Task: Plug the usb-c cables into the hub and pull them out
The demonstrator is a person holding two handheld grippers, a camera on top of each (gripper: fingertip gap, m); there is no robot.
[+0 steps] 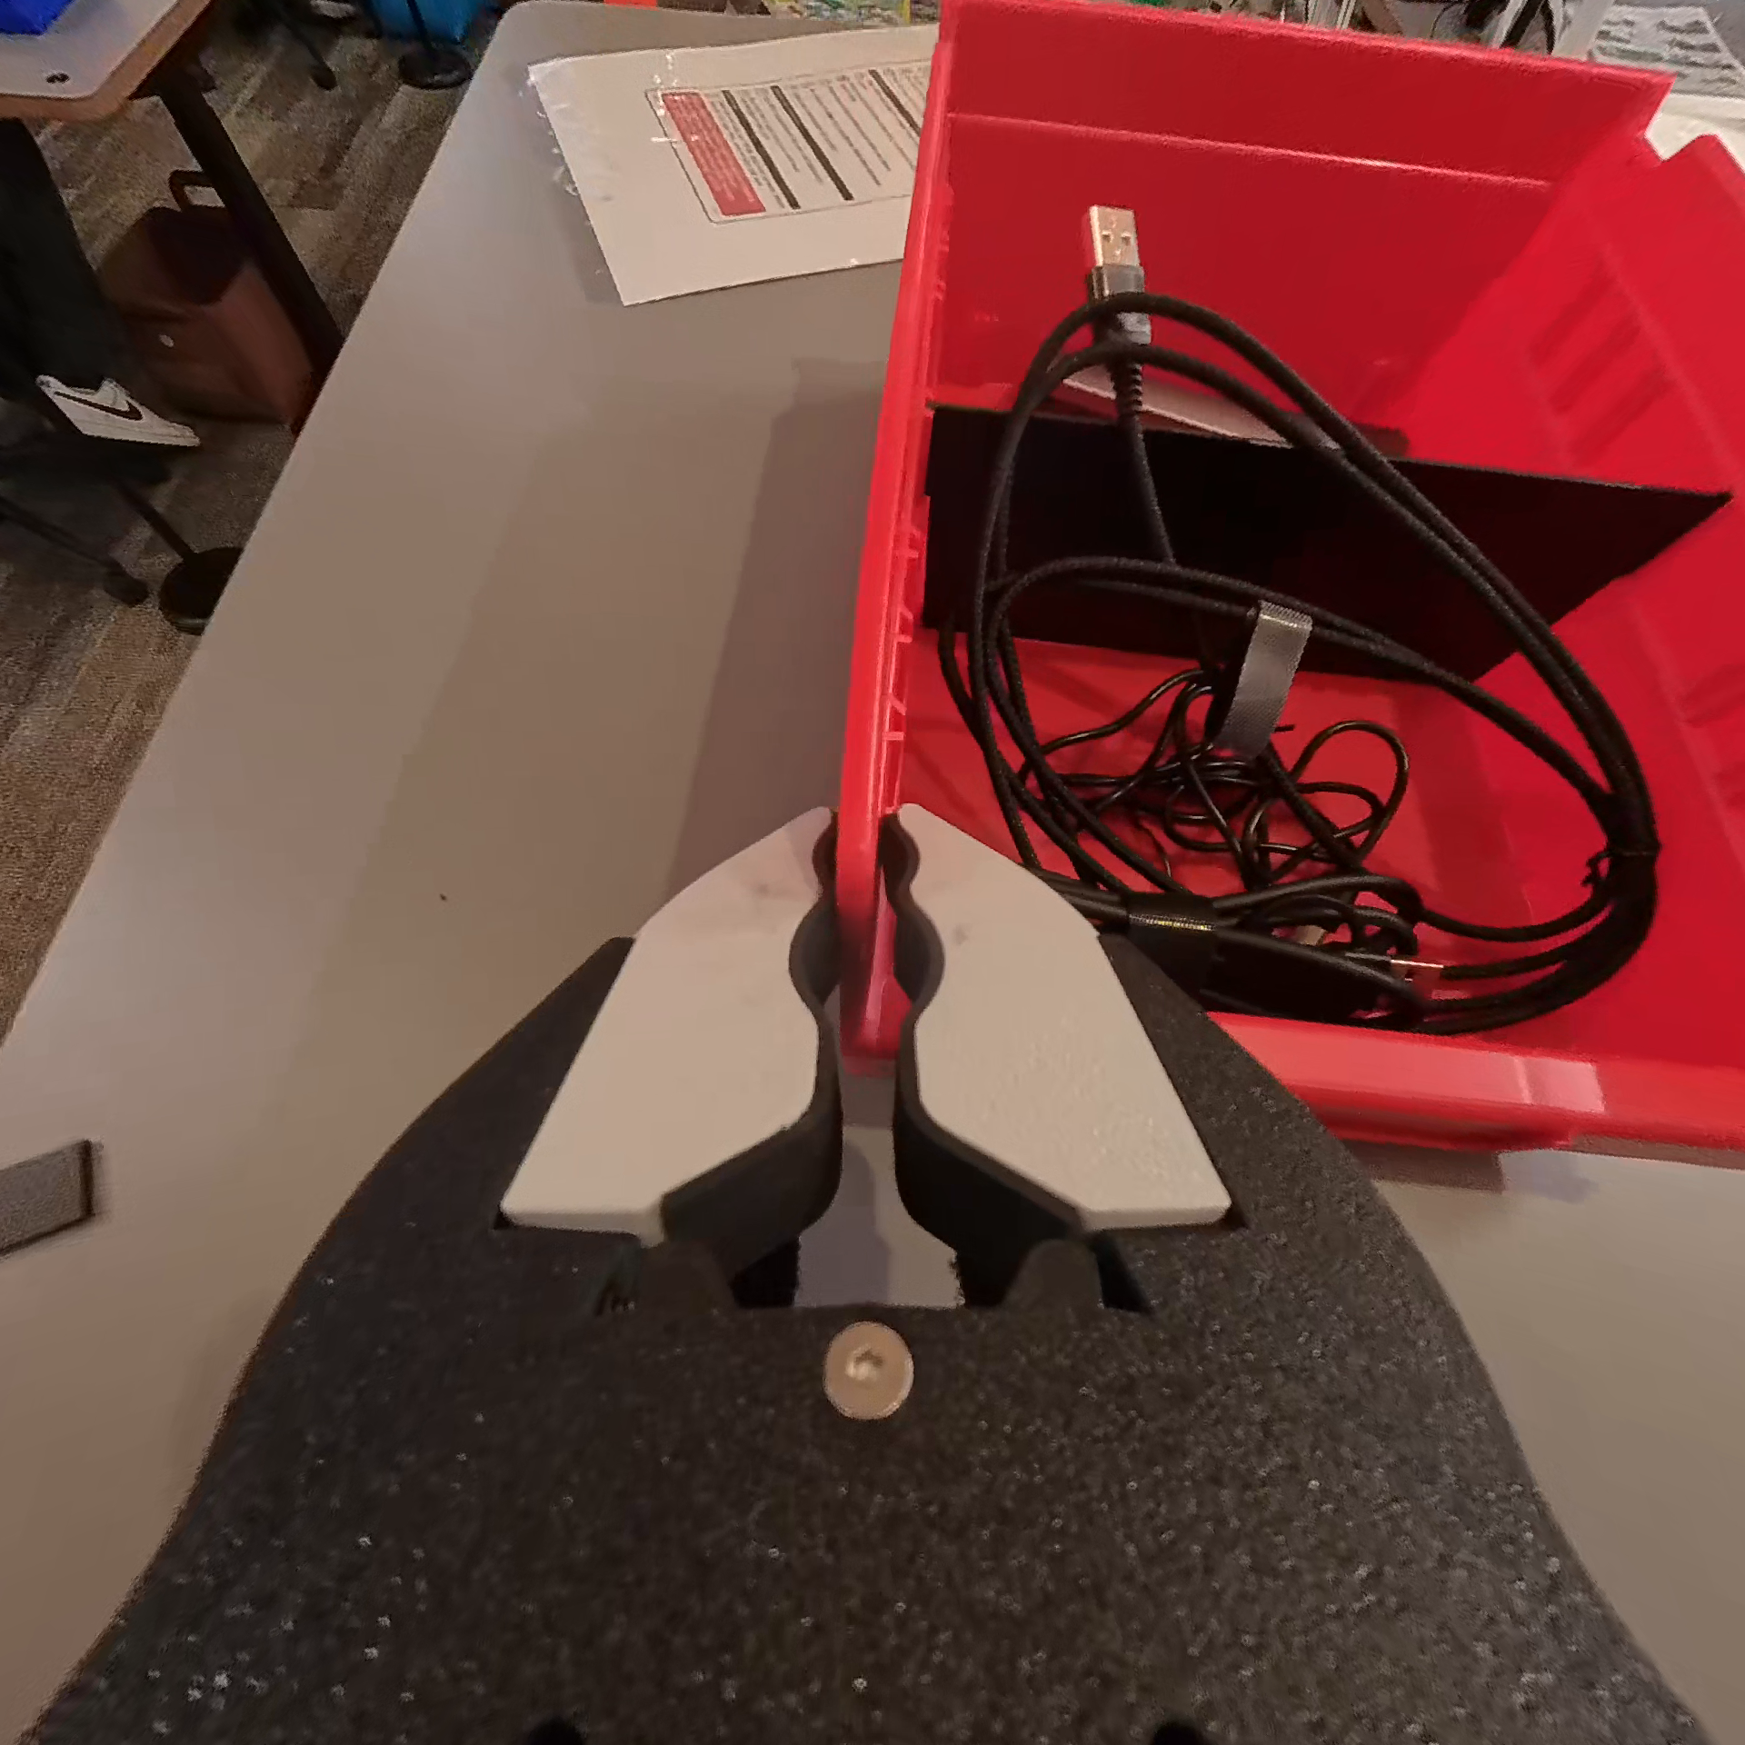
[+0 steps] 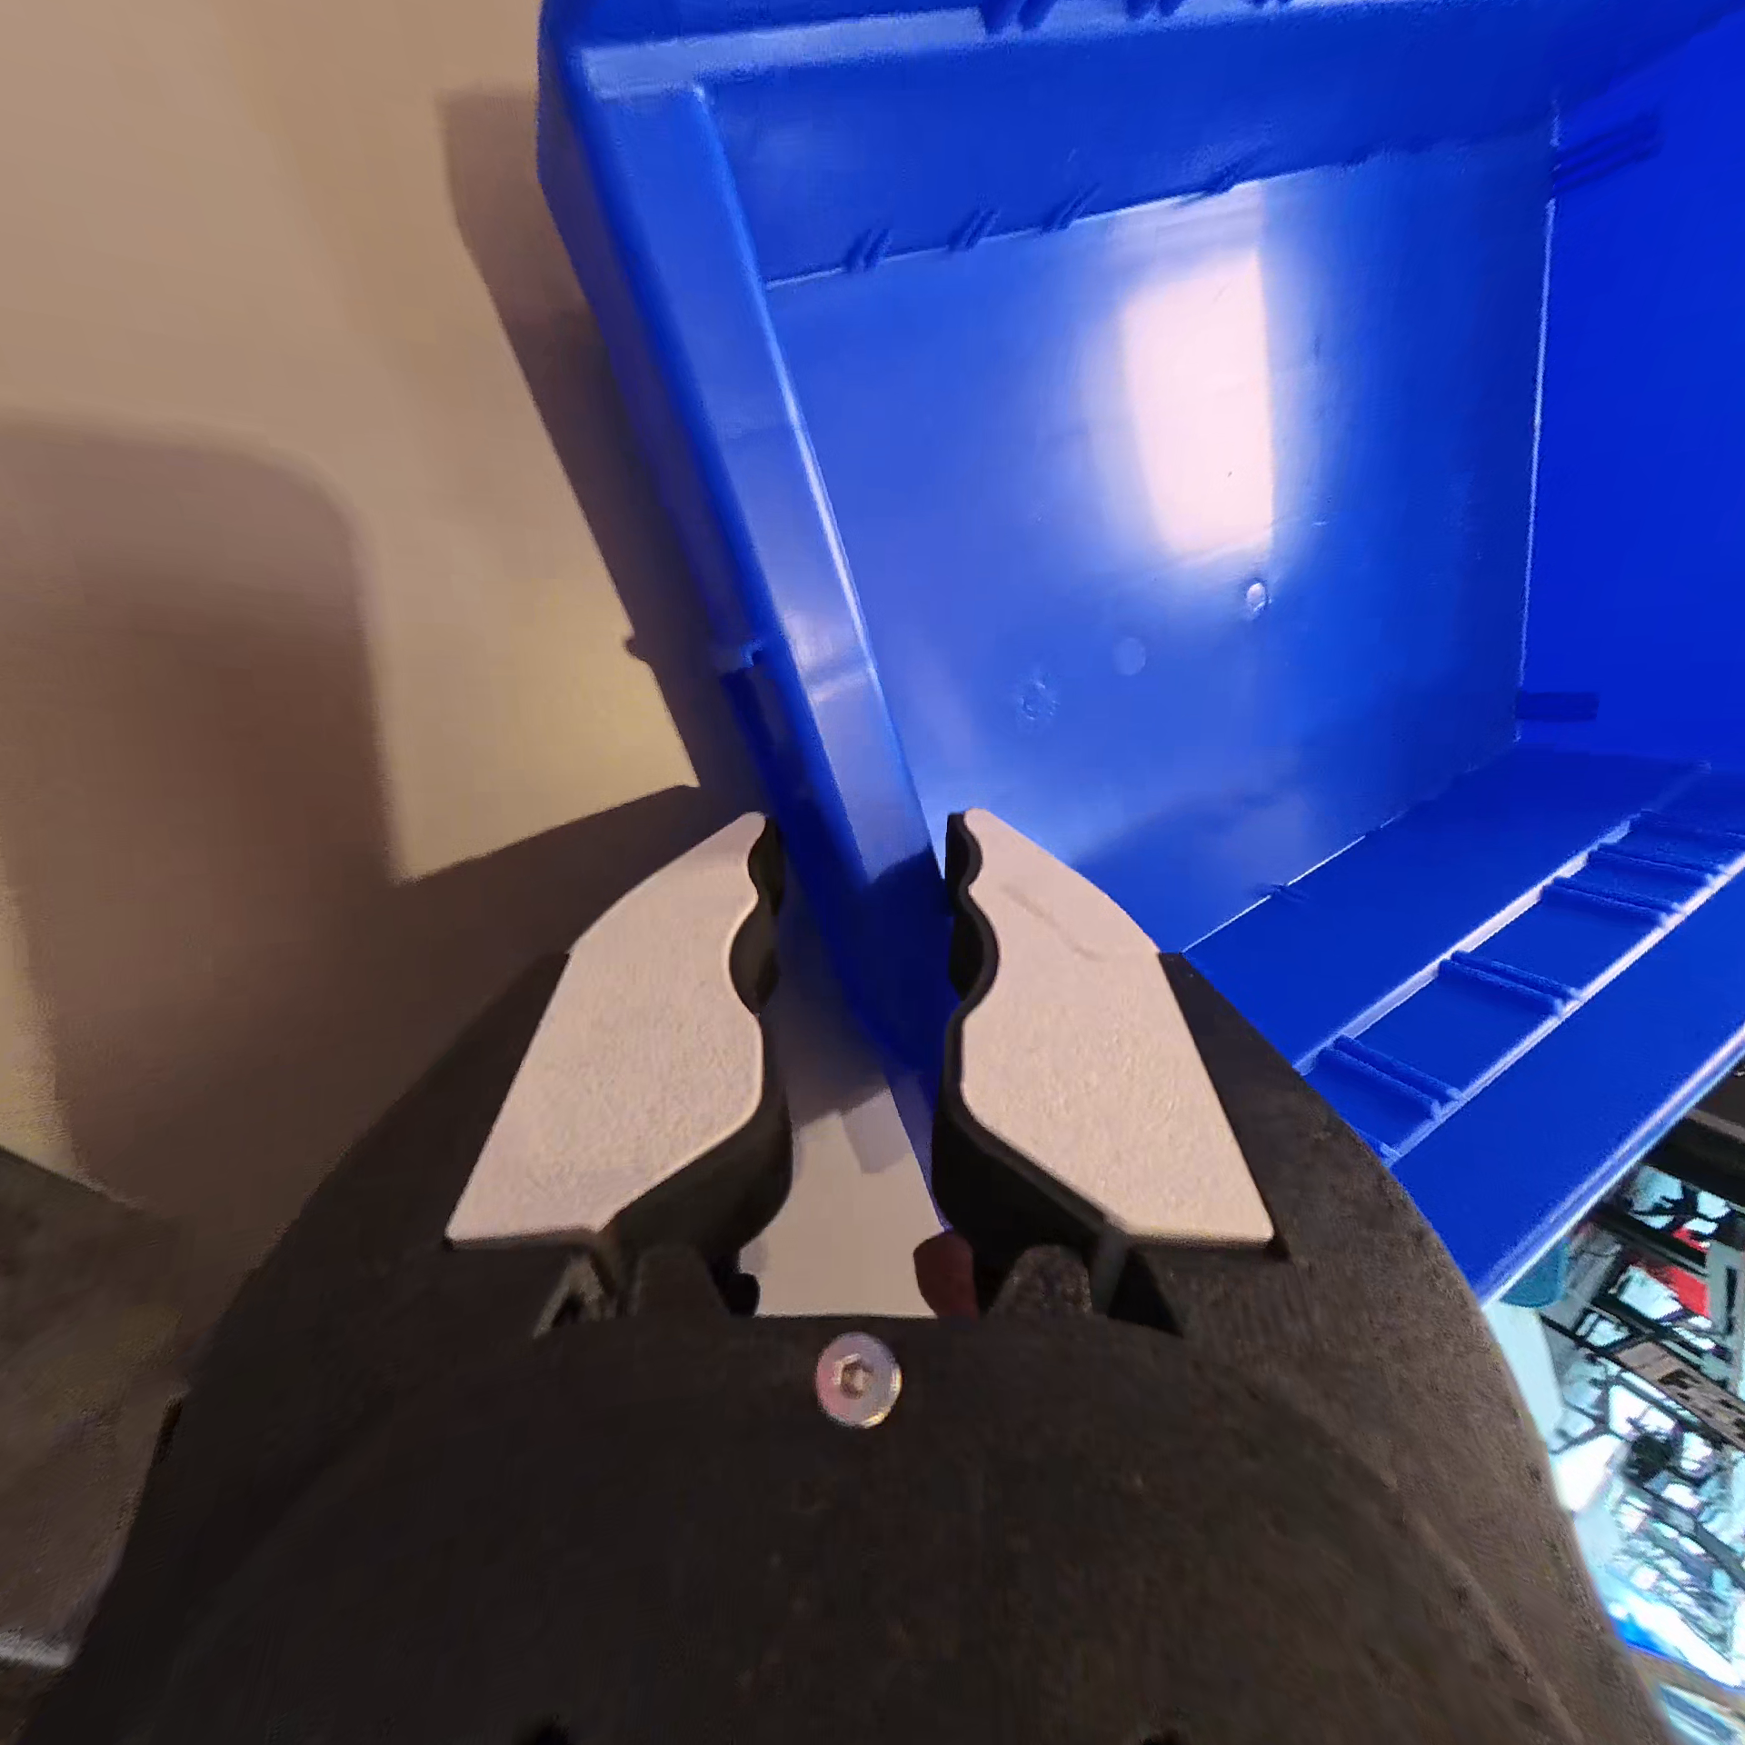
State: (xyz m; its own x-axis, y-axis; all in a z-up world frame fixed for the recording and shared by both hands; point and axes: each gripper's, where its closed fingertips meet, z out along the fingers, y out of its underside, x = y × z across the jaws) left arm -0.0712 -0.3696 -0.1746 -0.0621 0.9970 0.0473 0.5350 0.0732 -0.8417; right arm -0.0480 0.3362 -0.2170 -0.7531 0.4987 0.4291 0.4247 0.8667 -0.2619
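The grey bench spreads to the left of the left hand-held gripper and carries a printed sheet well ahead of it. The red bin stands on the bench ahead and to the right of that hand-held gripper, whose 2 fingers straddle the bin's near-left wall: the jaws are closed down to a narrow gap with the red wall pinched between the tips. In the right wrist view the blue bin fills the space ahead and to the right of the right hand-held gripper, tipped up at a steep angle and showing nothing inside; that gripper's jaws are narrowed onto the bin's near-left wall, which looks gripped. A black divider crosses the red bin ahead of the left fingers. The usb-c cables lie coiled just right of the left fingertips, on the red bin's floor, with 1 metal plug sticking up farther ahead and a grey strap round the loops. No hub is visible in either view. This looks like setup, with no plugging yet begun. To do it well, keep each grip low and firm on the wall, move the bins slowly so the coils do not spill, and set both down flat before reaching for a connector.
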